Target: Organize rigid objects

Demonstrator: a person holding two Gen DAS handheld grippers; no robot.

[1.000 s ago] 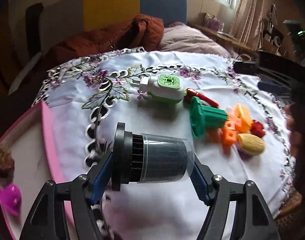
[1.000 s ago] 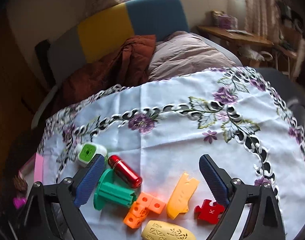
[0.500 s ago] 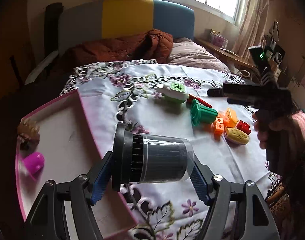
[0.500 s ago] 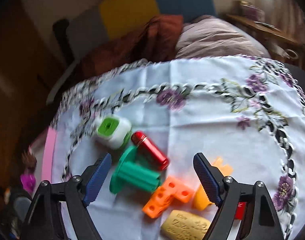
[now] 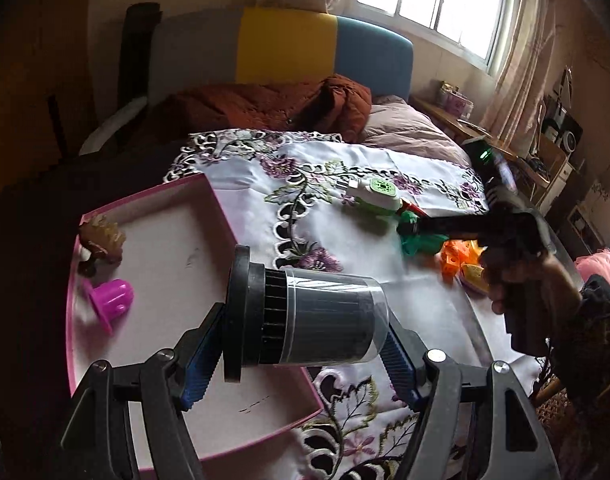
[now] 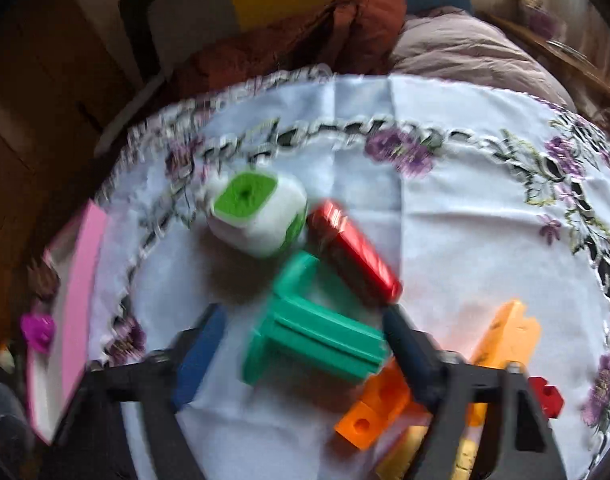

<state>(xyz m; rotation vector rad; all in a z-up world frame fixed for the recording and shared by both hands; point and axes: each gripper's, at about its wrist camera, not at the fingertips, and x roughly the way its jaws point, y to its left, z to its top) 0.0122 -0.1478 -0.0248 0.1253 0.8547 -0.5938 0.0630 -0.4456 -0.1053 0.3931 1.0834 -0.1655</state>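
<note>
My left gripper (image 5: 301,354) is shut on a black ribbed cylinder with a clear sleeve (image 5: 305,320), held over the near right part of a pink tray (image 5: 145,200). The tray holds a brown figurine (image 5: 103,238) and a magenta piece (image 5: 113,296). My right gripper (image 6: 305,348) is open, its fingers on either side of a green spool (image 6: 313,328) that lies on the tablecloth. A red cylinder (image 6: 353,252) and a white and green cube (image 6: 257,212) lie just beyond the spool. In the left wrist view the right gripper (image 5: 425,226) reaches over the spool (image 5: 419,240).
Orange blocks (image 6: 373,408), a yellow-orange piece (image 6: 505,340), a small red piece (image 6: 547,394) and a yellow piece (image 6: 465,452) lie by the right gripper. The embroidered white tablecloth (image 6: 465,200) covers the table. A bed with a brown jacket (image 5: 265,104) stands behind.
My left gripper has carried the black cylinder left and back, so it is over the pink tray. My right gripper has come down and forward around the green spool, still open.
</note>
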